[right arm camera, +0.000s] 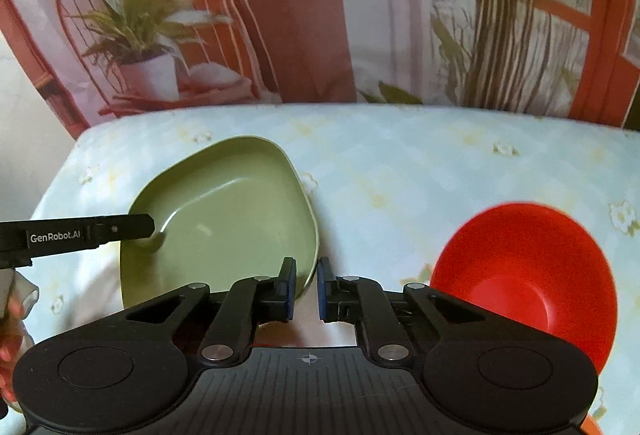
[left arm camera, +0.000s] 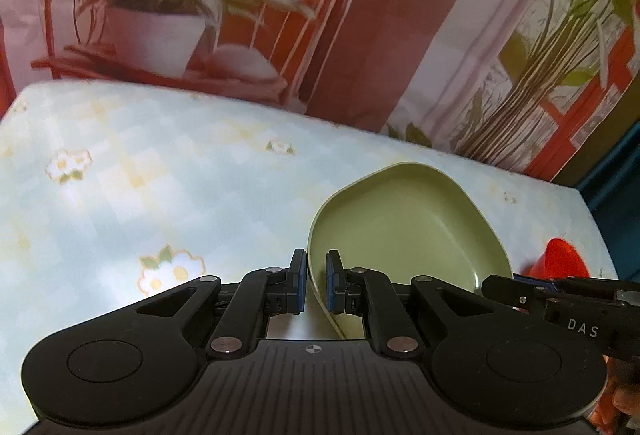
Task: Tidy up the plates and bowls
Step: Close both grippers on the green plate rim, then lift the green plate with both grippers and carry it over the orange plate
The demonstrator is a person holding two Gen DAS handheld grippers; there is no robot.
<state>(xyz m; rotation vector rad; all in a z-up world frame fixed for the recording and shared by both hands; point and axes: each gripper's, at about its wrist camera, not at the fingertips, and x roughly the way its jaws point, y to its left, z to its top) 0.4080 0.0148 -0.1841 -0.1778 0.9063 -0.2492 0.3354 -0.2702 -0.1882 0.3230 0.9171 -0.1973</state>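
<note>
While the green bowl (left arm camera: 408, 231) sits low and right of centre in the left wrist view, its near rim is pinched between the closed pads of the left gripper (left arm camera: 316, 285), so the dish hangs from one thin edge over the floral tablecloth (left arm camera: 160, 175). In the right wrist view the same bowl lies at centre left, and the right gripper (right arm camera: 307, 289) stands narrowed with the bowl's right rim in its gap; whether its pads press on the rim cannot be told. A red bowl (right arm camera: 528, 275) rests at lower right of that frame, near the green one. The one-edge pinch looks likely to let the dish pivot or slip; two tools pulling unevenly could twist it free, or swing it into the red bowl.
</note>
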